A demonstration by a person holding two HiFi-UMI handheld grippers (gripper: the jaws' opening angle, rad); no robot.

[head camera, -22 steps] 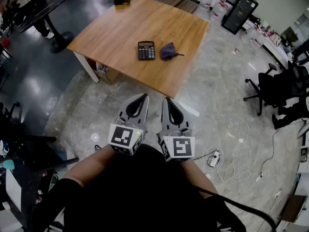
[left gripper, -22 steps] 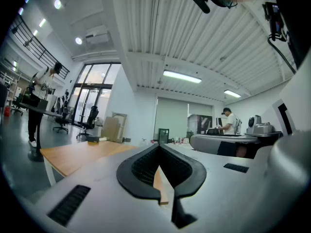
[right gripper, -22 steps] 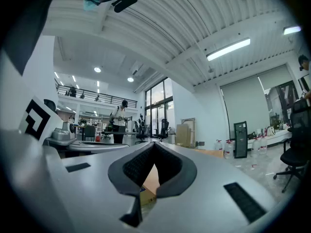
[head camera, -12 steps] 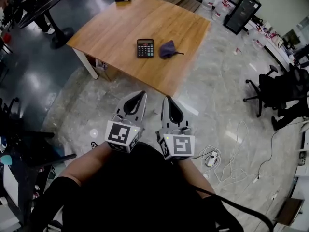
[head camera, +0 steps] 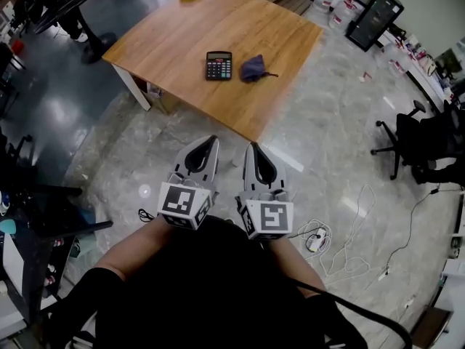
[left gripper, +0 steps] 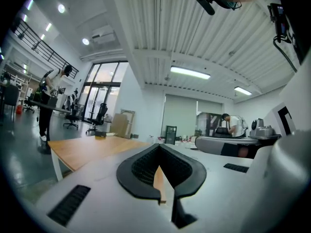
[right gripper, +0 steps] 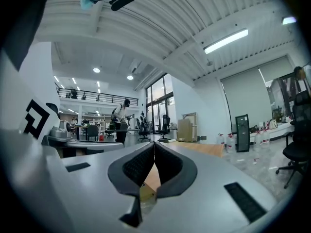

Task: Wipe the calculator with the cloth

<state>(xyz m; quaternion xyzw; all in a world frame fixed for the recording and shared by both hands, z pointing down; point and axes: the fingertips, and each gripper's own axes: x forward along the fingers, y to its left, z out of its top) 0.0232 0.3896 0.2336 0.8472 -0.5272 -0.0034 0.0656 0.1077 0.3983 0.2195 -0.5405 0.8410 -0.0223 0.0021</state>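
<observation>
- While we stand on the floor (head camera: 320, 122) well short of the worktop (head camera: 182, 35), the calculator (head camera: 219, 65) lies flat near the worktop's middle. The cloth (head camera: 253, 67) sits bunched just beside it on the right, and nothing touches either one.
- We judge that they lie side by side so that one gripper can take the cloth while the other steadies the calculator. No wiping has begun.
- We hold the left hand-held gripper (head camera: 214, 142) with its jaws pressed together and nothing between them. Its own view shows the pads meeting at the tip, with only the worktop's edge beyond.
- The right hand-held gripper (head camera: 251, 148) is likewise closed and empty, its jaws meeting at the tip.
- We carry both close to the body, side by side and near each other, pointing level and forward toward the worktop. Our forearms (head camera: 138, 249) are bent in at the waist. We read this as a resting, carrying pose rather than a reach.
- Both things lie well apart from the grippers. We judge the next move is to come closer and open one gripper for the cloth.
</observation>
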